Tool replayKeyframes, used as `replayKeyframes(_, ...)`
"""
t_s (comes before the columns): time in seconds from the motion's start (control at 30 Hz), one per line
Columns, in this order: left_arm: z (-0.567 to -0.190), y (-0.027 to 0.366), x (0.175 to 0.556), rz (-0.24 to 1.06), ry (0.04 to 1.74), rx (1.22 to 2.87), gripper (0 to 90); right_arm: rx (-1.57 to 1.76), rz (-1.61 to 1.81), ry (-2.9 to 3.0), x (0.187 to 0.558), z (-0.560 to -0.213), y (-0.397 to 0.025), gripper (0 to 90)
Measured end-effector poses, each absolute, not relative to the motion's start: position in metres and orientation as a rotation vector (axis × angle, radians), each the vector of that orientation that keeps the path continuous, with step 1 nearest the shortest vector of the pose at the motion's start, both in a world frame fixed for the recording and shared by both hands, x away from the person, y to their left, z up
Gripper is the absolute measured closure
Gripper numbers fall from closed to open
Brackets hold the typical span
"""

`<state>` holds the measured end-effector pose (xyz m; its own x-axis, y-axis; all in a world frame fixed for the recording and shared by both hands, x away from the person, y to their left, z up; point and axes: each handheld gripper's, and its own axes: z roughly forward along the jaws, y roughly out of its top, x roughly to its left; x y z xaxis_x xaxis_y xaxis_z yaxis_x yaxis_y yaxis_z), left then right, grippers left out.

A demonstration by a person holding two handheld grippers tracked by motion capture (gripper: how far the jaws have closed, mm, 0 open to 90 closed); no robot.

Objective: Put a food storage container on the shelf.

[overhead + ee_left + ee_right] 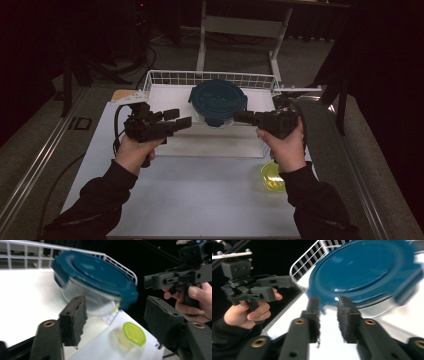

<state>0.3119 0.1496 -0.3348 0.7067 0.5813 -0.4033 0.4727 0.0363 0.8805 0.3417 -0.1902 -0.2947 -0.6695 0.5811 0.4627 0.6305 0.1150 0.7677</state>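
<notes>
A round clear container with a dark blue lid (218,99) stands in a white wire basket (210,75) at the back of the table. My left gripper (184,117) hovers just left of the container with its jaws wide open and nothing between them; in the left gripper view (116,307) the lid (95,272) lies beyond the pads. My right gripper (236,117) is at the container's right side. Its jaws (329,303) stand a narrow gap apart, empty, with the lid's edge (362,272) just past the tips.
A small yellow-green cup (272,176) sits on the white table (200,200) near the right forearm, also seen as a green disc (134,333). The basket's wire walls run along the back and sides. Dark floor and a table frame lie beyond.
</notes>
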Motion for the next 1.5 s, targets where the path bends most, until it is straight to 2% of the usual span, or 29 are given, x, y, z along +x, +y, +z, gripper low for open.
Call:
replayKeyframes(0.1,-0.346,0.15,0.303,0.113,0.84,1.617,27.8,-1.233,-1.623,-2.339,0.336,-0.299,-0.182,78.0)
replayKeyframes(0.13,-0.35,0.15,0.301,0.122,0.836,1.618,25.5,-1.222,-1.619,-2.34,0.334,-0.301,-0.179,82.3)
replayKeyframes(0.17,-0.354,0.15,0.298,0.134,0.833,1.619,22.3,-1.209,-1.61,-2.351,0.333,-0.304,-0.176,84.2)
replayKeyframes(0.2,-0.358,0.149,0.296,0.15,0.84,1.62,14.6,-1.189,-1.596,-2.354,0.331,-0.308,-0.17,88.7)
replayKeyframes(0.3,-0.37,0.148,0.289,0.193,0.851,1.633,9.9,-1.183,-1.582,-2.367,0.33,-0.312,-0.165,89.5)
replayKeyframes(0.33,-0.375,0.147,0.287,0.196,0.853,1.646,0.0,-1.192,-1.571,-2.368,0.331,-0.316,-0.161,89.7)
replayKeyframes(0.73,-0.417,0.134,0.259,0.19,0.848,1.661,0.0,-1.26,-1.564,-2.401,0.342,-0.319,-0.155,89.9)
replayKeyframes(1.37,-0.429,0.126,0.25,0.229,0.781,1.665,0.0,-1.354,-1.568,-2.389,0.364,-0.322,-0.159,88.7)
replayKeyframes(1.43,-0.431,0.127,0.249,0.24,0.763,1.668,0.0,-1.33,-1.587,-2.393,0.359,-0.322,-0.16,81.9)
replayKeyframes(1.5,-0.433,0.129,0.248,0.246,0.757,1.677,0.0,-1.286,-1.616,-2.406,0.348,-0.325,-0.164,67.1)
